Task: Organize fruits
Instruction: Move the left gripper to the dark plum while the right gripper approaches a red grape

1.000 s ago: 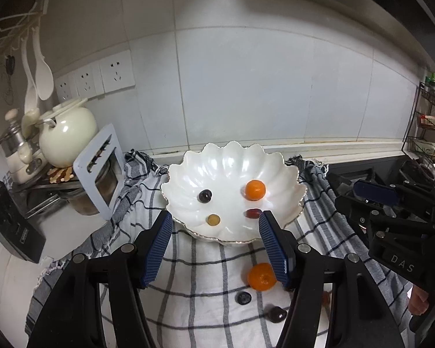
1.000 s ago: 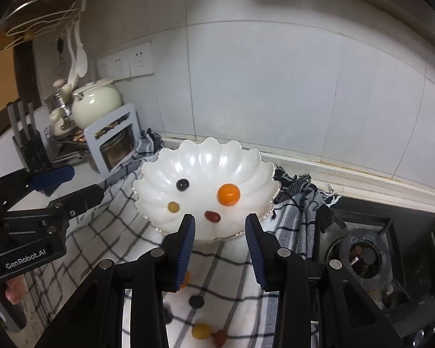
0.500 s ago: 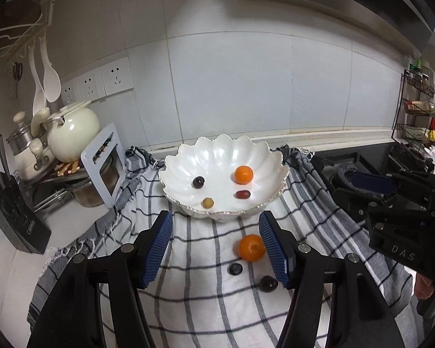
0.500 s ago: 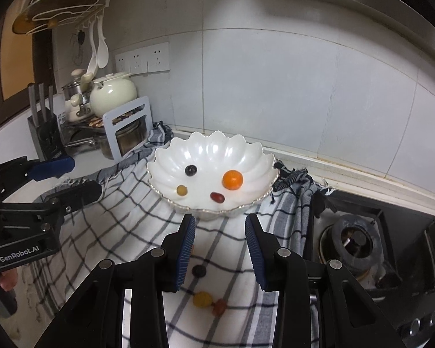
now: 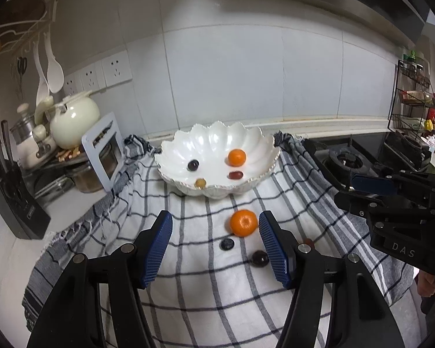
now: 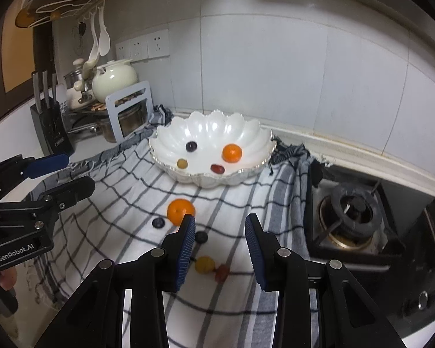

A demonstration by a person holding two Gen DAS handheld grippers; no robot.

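Both wrist cams angled down, sharing bowl (image 5: 171, 159)

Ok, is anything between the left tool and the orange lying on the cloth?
Nothing visible. The left tool is open and empty, with only bare checked cloth before the orange, which lies close to its right finger. Two dark grapes lie just below.

White tiled wall (image 5: 246, 81), wall sockets (image 5: 116, 68)

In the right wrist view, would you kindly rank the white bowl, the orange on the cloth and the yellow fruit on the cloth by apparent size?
1. white bowl
2. orange on the cloth
3. yellow fruit on the cloth, smallest despite lying nearest the camera
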